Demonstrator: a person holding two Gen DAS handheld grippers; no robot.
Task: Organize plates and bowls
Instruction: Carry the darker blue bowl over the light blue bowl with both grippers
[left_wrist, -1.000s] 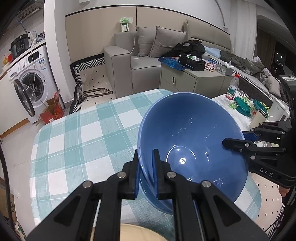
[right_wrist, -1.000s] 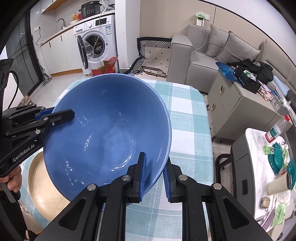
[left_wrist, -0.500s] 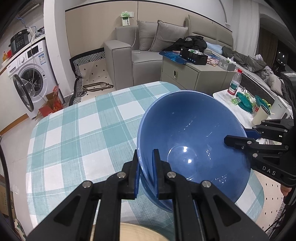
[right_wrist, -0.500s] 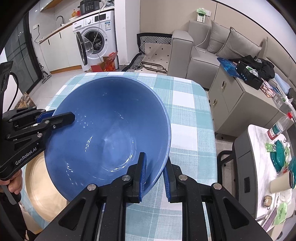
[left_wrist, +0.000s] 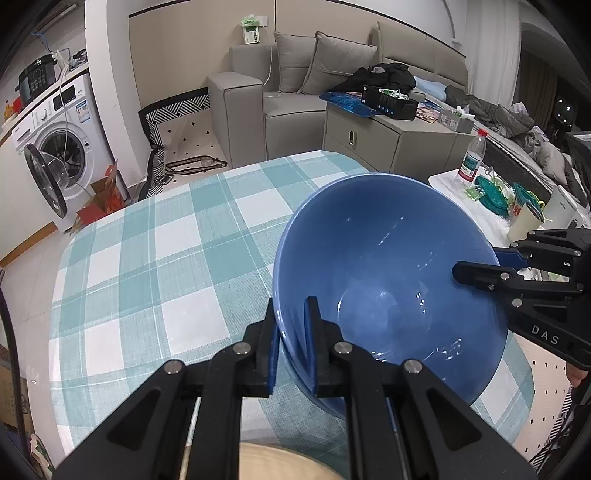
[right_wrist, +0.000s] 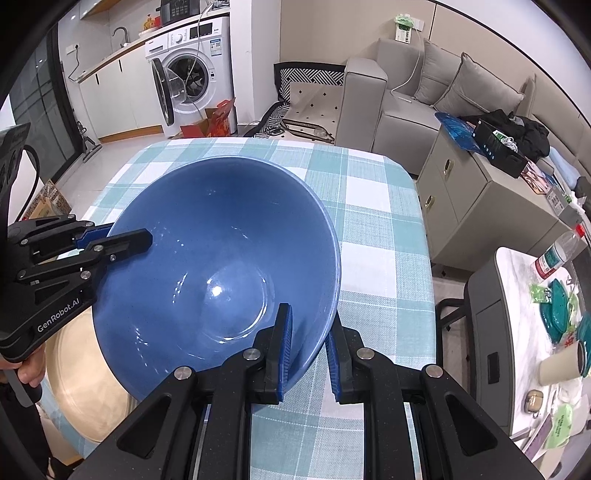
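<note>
The blue bowl (left_wrist: 388, 280) is held up over the right half of the bench (left_wrist: 147, 258), tilted so its open side faces both cameras. Two tools carry it from opposite sides of its rim. The left tool (left_wrist: 291, 332) is clamped on the near left part of the rim in the left wrist view: one blue pad sits outside the wall, the other inside, and the wall fills the narrow gap between them. The right tool (right_wrist: 308, 339) grips the rim in the same way on the other side, one finger inside the bowl and one outside, pressed tight on the wall. In each view the other tool reaches in from the side and bites the far rim.

Just below the bowl, toward the left tool's side, a tan plate (right_wrist: 81, 380) lies flat on the checked cloth of the bench, partly covered by the bowl. A hand (right_wrist: 27, 369) grips the left tool's handle at the frame's edge.

Beyond the bench stand a washing machine (right_wrist: 188, 74), a grey sofa (left_wrist: 295, 85) and a cabinet (left_wrist: 391, 136).
</note>
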